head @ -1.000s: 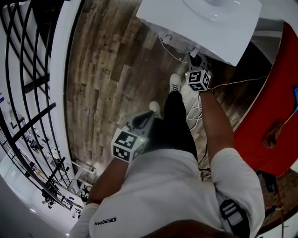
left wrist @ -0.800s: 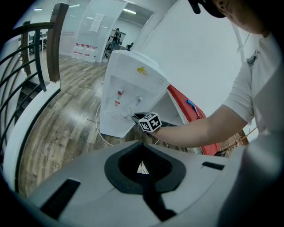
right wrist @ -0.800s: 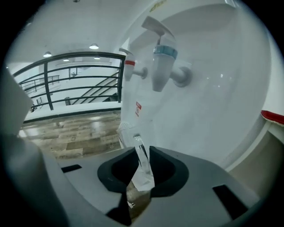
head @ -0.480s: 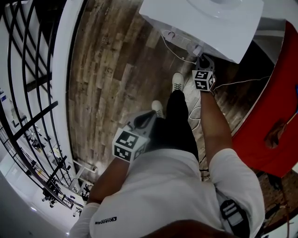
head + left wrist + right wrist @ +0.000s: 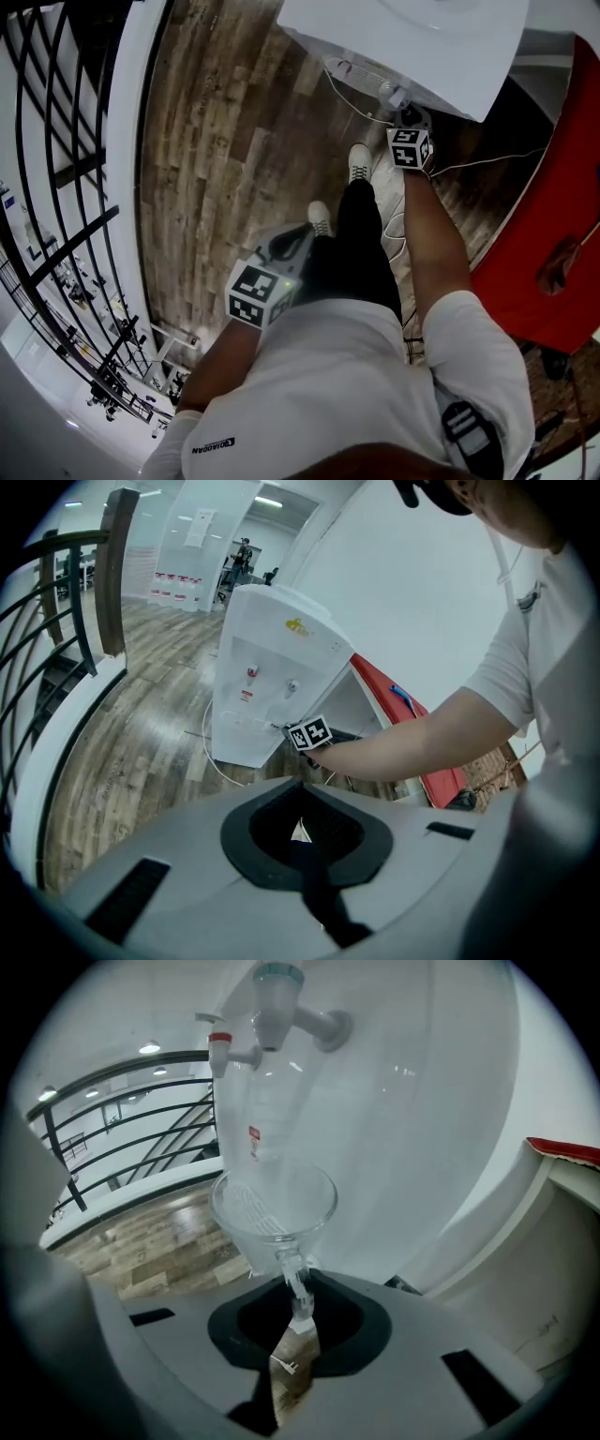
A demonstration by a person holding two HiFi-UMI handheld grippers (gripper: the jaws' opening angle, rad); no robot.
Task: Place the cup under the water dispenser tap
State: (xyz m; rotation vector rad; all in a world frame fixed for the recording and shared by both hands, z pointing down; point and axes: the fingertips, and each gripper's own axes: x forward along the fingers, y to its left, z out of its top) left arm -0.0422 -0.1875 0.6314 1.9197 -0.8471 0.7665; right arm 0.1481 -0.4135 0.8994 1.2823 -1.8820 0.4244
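A clear plastic cup (image 5: pixel 273 1200) hangs in front of the white water dispenser (image 5: pixel 403 1129), just below its blue-capped tap (image 5: pixel 278 996). A red-capped tap (image 5: pixel 221 1044) sticks out to the left. My right gripper (image 5: pixel 298 1309) is shut on the cup's thin handle. In the head view that gripper (image 5: pixel 401 112) reaches under the front edge of the dispenser (image 5: pixel 412 42), and the cup (image 5: pixel 389 93) shows only as a pale blur. My left gripper (image 5: pixel 298 234) hangs by my waist, shut and holding nothing. In the left gripper view the dispenser (image 5: pixel 267 667) stands ahead of it.
A white cable (image 5: pixel 349 101) trails over the wooden floor (image 5: pixel 225 141) at the dispenser's foot. A red panel (image 5: pixel 553 225) stands to the right, and a black railing (image 5: pixel 56 197) runs along the left. My shoes (image 5: pixel 356 164) are close to the dispenser.
My right gripper has carried the cup forward, in under the dispenser's front. The left gripper has stayed where it was.
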